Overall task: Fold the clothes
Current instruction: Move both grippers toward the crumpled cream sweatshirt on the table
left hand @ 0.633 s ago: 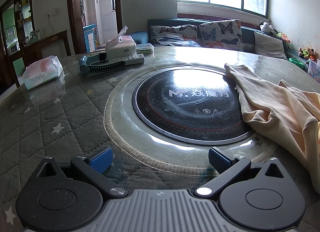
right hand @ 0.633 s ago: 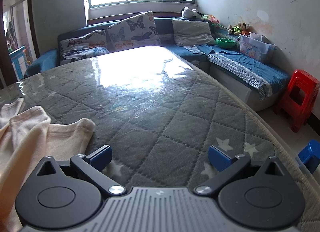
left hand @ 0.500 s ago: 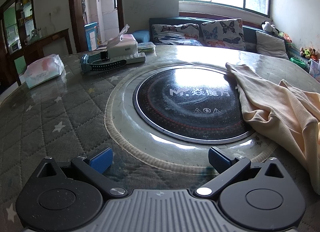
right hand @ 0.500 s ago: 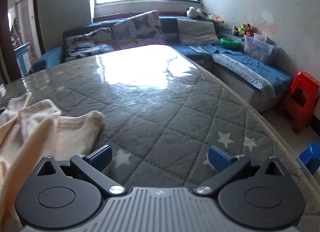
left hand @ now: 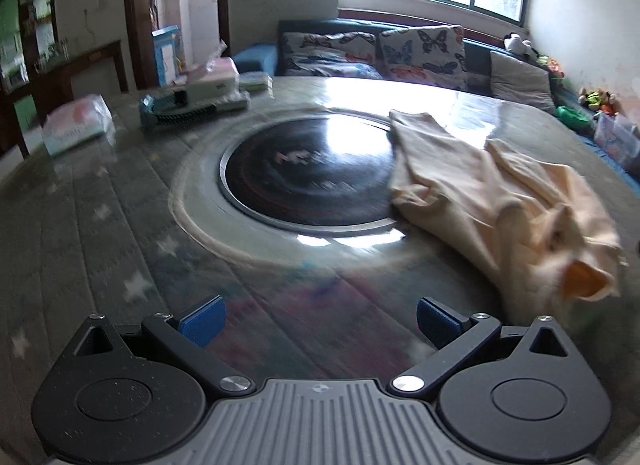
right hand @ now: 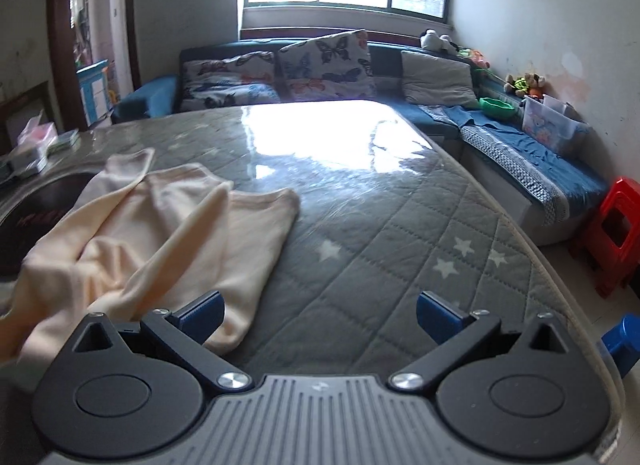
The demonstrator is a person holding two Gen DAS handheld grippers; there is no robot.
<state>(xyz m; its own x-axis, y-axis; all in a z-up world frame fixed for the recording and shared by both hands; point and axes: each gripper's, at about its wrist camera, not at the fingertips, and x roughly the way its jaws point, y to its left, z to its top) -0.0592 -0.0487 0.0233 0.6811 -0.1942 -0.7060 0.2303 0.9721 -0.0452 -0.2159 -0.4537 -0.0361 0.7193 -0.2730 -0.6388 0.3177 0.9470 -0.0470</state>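
A crumpled cream garment (left hand: pixel 492 197) lies on the round quilted table, right of the black centre disc (left hand: pixel 308 177). In the right wrist view the same garment (right hand: pixel 160 241) spreads over the left half of the picture. My left gripper (left hand: pixel 318 323) hangs open above bare table, with the garment off to its right. My right gripper (right hand: pixel 318 315) is open too. Its left fingertip (right hand: pixel 202 311) stands over the garment's near edge, and nothing lies between the pads.
A tissue box (left hand: pixel 218 75), a brush (left hand: pixel 180 113) and a wipes pack (left hand: pixel 76 125) sit at the table's far left. A sofa with butterfly cushions (right hand: pixel 328 65) runs behind. A red stool (right hand: pixel 612 241) and a blue stool (right hand: pixel 622 341) stand beyond the table's right edge.
Both views have pulled back and swung: the garment now shows more fully and sits nearer each gripper. The left view is motion-blurred. Both jaws stay wide.
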